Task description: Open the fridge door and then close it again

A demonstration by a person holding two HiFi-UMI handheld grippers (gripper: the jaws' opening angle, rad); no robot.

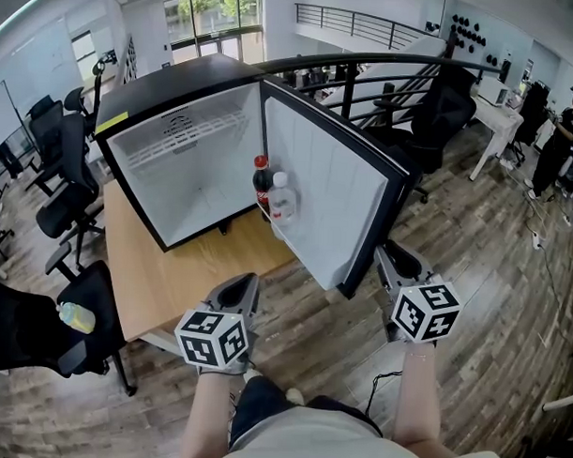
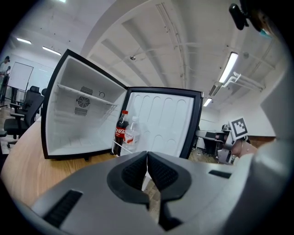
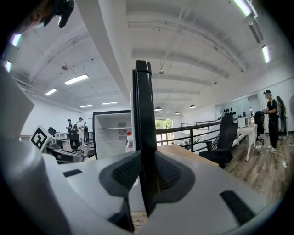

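Nearest, the left gripper hangs in front of the fridge, by the front edge of the wooden table on which the fridge stands. Its jaws are pressed together with nothing between them. Off to the side of the fridge's opening, the right gripper has its jaws closed on the free outer edge of the fridge door, with the thin black rim clamped upright between the pads. The door is swung wide, roughly square to the fridge front, so the opening half of the task looks done and the closing half remains. In the door's lower rack, close to the hinge side of the fridge, a cola bottle and a clear water bottle stand side by side. Deeper in, the fridge's white cavity holds only a wire shelf. The door is probably stiff and fairly light and should turn easily on its hinge, though the bottles add some weight and could rock if it is slammed. Its smooth rim may slip between the pads. The edge farthest from the hinge, where it is held now, gives the best leverage, and a flat push on the outer face would also serve. Beyond the fridge are a black railing and an office chair.
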